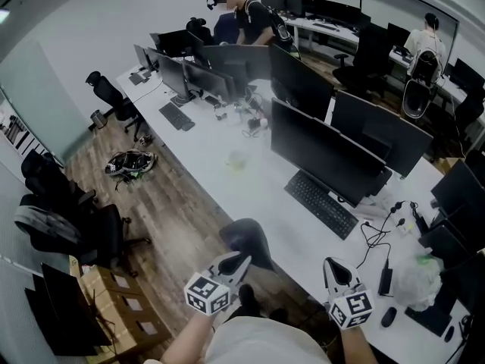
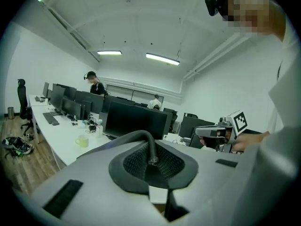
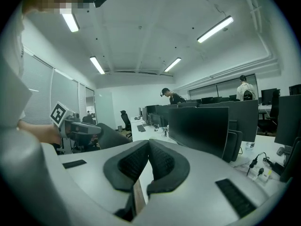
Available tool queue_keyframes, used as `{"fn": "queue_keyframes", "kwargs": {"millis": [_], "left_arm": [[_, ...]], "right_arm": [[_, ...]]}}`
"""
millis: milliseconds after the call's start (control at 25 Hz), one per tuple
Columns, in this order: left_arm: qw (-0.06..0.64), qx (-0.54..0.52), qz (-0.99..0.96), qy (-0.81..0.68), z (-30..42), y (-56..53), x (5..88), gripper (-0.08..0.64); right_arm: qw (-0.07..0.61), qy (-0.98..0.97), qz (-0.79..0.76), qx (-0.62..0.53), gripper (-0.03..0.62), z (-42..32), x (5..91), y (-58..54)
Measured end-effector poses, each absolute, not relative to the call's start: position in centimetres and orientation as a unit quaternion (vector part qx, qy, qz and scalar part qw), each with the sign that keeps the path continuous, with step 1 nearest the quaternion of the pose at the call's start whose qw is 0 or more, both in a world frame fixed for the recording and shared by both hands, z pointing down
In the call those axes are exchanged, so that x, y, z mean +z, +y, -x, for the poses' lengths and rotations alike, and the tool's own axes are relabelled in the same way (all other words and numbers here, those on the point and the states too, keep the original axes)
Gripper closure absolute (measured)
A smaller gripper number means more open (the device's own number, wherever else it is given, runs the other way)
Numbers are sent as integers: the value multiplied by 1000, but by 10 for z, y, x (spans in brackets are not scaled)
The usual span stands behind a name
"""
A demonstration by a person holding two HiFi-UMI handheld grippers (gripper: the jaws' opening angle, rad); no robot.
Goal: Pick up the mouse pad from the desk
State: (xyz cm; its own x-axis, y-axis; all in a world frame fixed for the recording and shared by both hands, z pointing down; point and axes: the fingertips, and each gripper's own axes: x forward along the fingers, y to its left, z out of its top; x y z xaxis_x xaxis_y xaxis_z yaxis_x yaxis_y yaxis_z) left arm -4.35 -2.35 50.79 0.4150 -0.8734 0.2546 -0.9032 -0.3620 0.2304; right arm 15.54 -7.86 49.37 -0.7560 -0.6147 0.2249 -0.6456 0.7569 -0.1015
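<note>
The mouse pad (image 1: pixel 248 240) is a dark grey, floppy sheet, lifted off the white desk (image 1: pixel 227 180) and hanging over the floor near the desk's near edge. My left gripper (image 1: pixel 241 261) is shut on its lower edge. In the left gripper view the pad's bent edge (image 2: pixel 139 135) arches up from between the black pads and runs off to the left. My right gripper (image 1: pixel 334 265) hovers over the desk to the right, shut, pads touching with nothing between them (image 3: pixel 147 150). From the right gripper view, the left gripper (image 3: pixel 79 128) and the pad (image 3: pixel 110 136) show at the left.
A row of black monitors (image 1: pixel 322 154) runs down the desk, with a keyboard (image 1: pixel 320 203), cables and a black mouse (image 1: pixel 388 317) on the right. A pale green cup (image 1: pixel 237 159) stands mid-desk. Office chairs (image 1: pixel 68 218), cardboard boxes (image 1: pixel 114 309) and people at the far desks.
</note>
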Motion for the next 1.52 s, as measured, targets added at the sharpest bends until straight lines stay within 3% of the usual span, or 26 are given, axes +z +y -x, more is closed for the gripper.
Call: {"fn": "queue_keyframes", "kwargs": {"millis": [920, 1520], "left_arm": [[118, 44, -856, -501, 102, 30, 471, 514], [127, 34, -848, -513, 133, 34, 476, 515]], "right_arm": [[80, -917, -389, 51, 581, -116, 463, -30], [87, -912, -397, 51, 581, -102, 462, -24]]}}
